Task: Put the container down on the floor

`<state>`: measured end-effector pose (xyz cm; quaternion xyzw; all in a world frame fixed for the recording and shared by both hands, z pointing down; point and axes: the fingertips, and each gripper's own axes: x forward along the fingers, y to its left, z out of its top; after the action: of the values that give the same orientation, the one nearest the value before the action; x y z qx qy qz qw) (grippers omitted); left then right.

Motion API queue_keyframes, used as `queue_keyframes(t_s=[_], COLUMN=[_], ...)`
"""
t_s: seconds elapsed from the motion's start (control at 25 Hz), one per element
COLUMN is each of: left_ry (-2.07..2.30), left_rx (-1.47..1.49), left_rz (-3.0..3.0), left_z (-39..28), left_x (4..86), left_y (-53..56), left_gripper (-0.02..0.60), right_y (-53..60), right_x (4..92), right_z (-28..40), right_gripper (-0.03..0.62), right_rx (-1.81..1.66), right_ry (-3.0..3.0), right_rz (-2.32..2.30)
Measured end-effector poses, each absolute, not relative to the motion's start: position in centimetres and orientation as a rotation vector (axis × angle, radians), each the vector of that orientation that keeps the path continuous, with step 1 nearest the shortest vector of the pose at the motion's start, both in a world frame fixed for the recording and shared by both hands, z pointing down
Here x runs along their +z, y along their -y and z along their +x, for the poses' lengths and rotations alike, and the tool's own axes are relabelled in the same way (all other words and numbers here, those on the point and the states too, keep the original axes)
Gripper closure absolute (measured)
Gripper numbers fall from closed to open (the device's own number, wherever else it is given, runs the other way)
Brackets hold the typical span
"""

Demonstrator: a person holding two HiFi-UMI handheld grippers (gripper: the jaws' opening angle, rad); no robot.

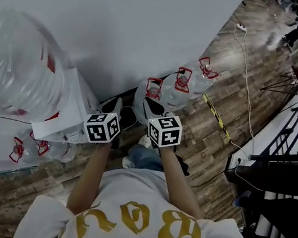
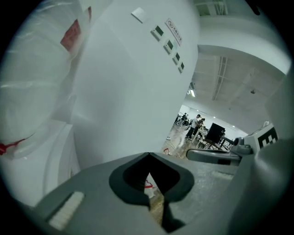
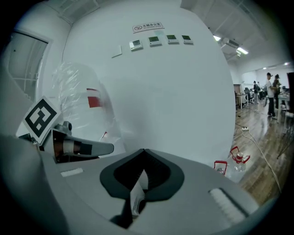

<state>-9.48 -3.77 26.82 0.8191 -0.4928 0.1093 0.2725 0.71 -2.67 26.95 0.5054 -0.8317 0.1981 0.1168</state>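
Only one piece of lettering can be made out. It is on the person's white T-shirt (image 1: 151, 201): large gold blackletter characters, upside down in the head view, that seem to spell "BOY". The small white sign plate (image 3: 148, 27) high on the white wall carries a line of print too small to read. The left white cube (image 1: 102, 127) and the right white cube (image 1: 164, 130) bear black-and-white square code markers without letters. The red label (image 1: 51, 63) on the big clear plastic jug is blurred.

Blocked along the upper left by the white wall (image 1: 126, 20). Crowded at left by a white dispenser (image 1: 68, 110) under a large clear jug (image 1: 15, 66), and at centre by water bottles (image 1: 177, 89). Open over bare floor (image 1: 217, 150) at centre right, crossed by a cable (image 1: 247, 76).
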Motion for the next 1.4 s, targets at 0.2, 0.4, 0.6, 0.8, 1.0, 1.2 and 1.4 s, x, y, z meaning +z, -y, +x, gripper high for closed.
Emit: queue_keyframes(t_s=[0.2,0.4,0.6,0.8,1.0,1.2,1.4], left_ry=[1.369,1.417,1.437,1.441,1.450,1.431,1.423], left_rx=[0.313,0.316,0.322,0.322,0.310,0.319,0.309], left_rz=[2.219,2.208,2.200,2.202,2.191,2.199,2.201], left_z=[-10.5,-11.6,-12.0,-12.2,-12.8,-12.4,-12.4], left_x=[26.2,25.9,26.0,25.8,25.8,25.9,25.8], left_y=[4.1,4.4,4.3,4.0,3.9,3.6,3.6], left_gripper=[0.581,0.581,0.581,0.581,0.581,0.581,0.581], right_y=[2.7,2.9,2.7,2.6,2.6,2.4,2.2], right_x=[26.1,26.0,26.3,26.4,26.1,25.4,25.4], right_z=[0.5,0.6,0.4,-0.4,-1.1,-1.6,-1.7], right_gripper=[0.566,0.566,0.566,0.566,0.566,0.566,0.566], right_rx=[0.558,0.559,0.575,0.583,0.603,0.653,0.649], right_ry=[2.451,2.458,2.470,2.482,2.511,2.550,2.543], right_rz=[1.478,1.482,1.473,1.453,1.439,1.446,1.453])
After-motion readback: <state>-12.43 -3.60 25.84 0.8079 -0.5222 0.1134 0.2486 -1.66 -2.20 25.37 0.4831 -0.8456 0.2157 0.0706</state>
